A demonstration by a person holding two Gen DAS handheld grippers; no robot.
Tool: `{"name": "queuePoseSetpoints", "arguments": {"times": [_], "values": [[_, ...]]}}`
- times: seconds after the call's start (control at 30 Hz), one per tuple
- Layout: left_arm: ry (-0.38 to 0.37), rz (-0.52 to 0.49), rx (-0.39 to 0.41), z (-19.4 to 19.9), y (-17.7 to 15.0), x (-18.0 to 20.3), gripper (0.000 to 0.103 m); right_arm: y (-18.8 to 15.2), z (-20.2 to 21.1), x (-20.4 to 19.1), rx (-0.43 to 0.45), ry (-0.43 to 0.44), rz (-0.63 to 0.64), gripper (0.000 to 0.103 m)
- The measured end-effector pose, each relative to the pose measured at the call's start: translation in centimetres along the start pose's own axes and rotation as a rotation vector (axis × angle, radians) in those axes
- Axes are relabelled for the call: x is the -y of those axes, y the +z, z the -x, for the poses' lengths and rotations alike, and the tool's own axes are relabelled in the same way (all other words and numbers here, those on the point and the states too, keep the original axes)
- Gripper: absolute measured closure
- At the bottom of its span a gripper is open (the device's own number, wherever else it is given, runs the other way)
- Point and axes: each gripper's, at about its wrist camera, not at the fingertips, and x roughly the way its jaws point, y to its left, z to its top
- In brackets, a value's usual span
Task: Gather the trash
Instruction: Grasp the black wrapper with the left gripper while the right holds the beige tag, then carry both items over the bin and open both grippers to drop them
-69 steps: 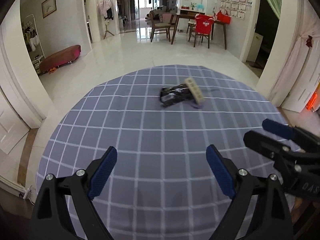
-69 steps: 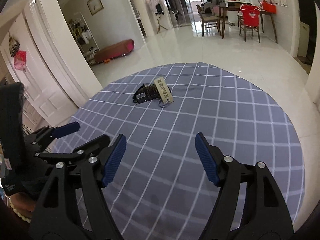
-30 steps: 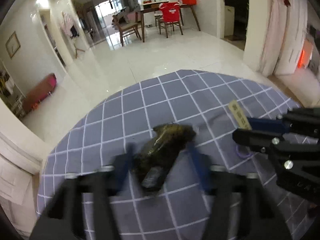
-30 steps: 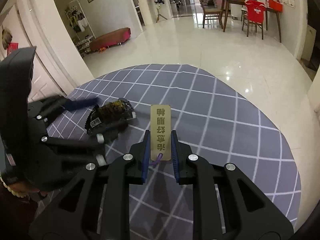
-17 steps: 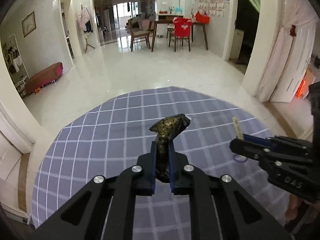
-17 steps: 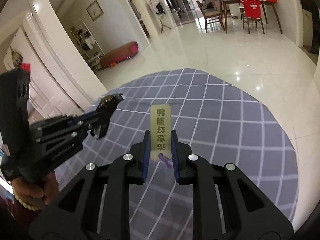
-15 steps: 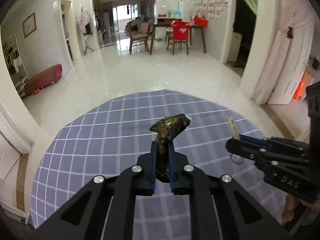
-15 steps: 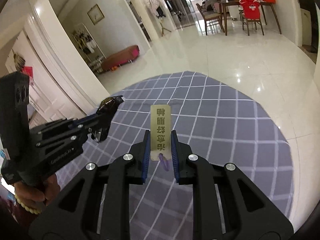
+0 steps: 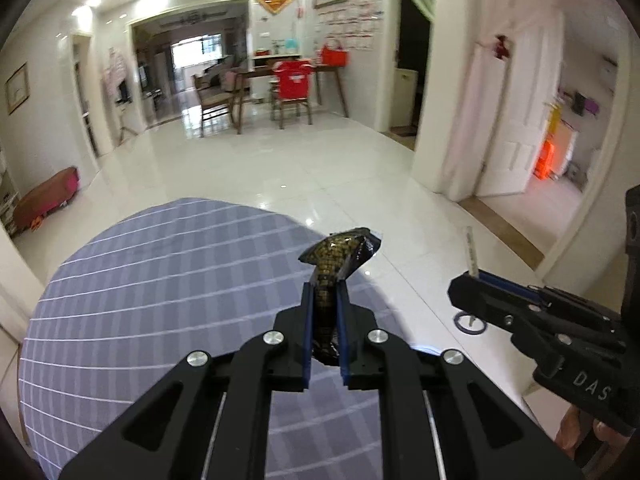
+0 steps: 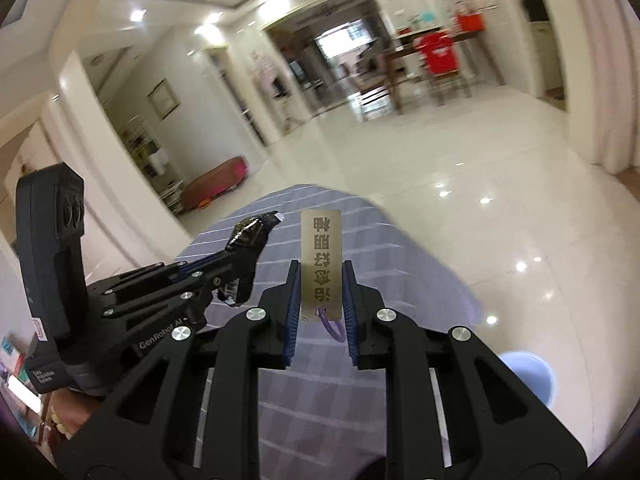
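My left gripper is shut on a crumpled black and gold wrapper and holds it up over the right edge of the round table with the grey checked cloth. My right gripper is shut on a tan tag with dark characters and a purple loop, held above the table's edge. The right gripper shows in the left wrist view at the right, over the floor. The left gripper with the wrapper shows in the right wrist view at the left.
A pale blue round container stands on the white tiled floor at the lower right, beside the table. A dining table with chairs stands far back. White doors are on the right.
Both grippers have swung to the right and lifted with their loads. The table has slid to the left in both views, and the blue container has come into the right wrist view.
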Motion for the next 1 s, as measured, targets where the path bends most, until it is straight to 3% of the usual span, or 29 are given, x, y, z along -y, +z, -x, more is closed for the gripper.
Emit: {"name": "queuePoseSetpoints", "arguments": {"times": [0.33, 0.7, 0.8, 1.0], "values": [[-0.101, -0.107, -0.07, -2.8, -2.1, 10.3, 0.092, -3.9, 7.5, 9.2, 0.062, -0.165, -0.136, 0.084], [-0.109, -0.214, -0.161, -8.4, -3.1, 16.4, 0.092, -5.7, 6.7, 15.5, 0.071, -0.273, -0.239, 0.082], [-0.111, -0.225, -0.181, -9.4, -3.3, 17.1, 0.092, -5.8, 6.1, 17.7, 0.082, -0.291, -0.304, 0.035], [-0.117, -0.244, -0.206, -10.8, -4.0, 18.5, 0.092, -7.0, 6.4, 19.1, 0.079, -0.311, -0.338, 0.035]]}}
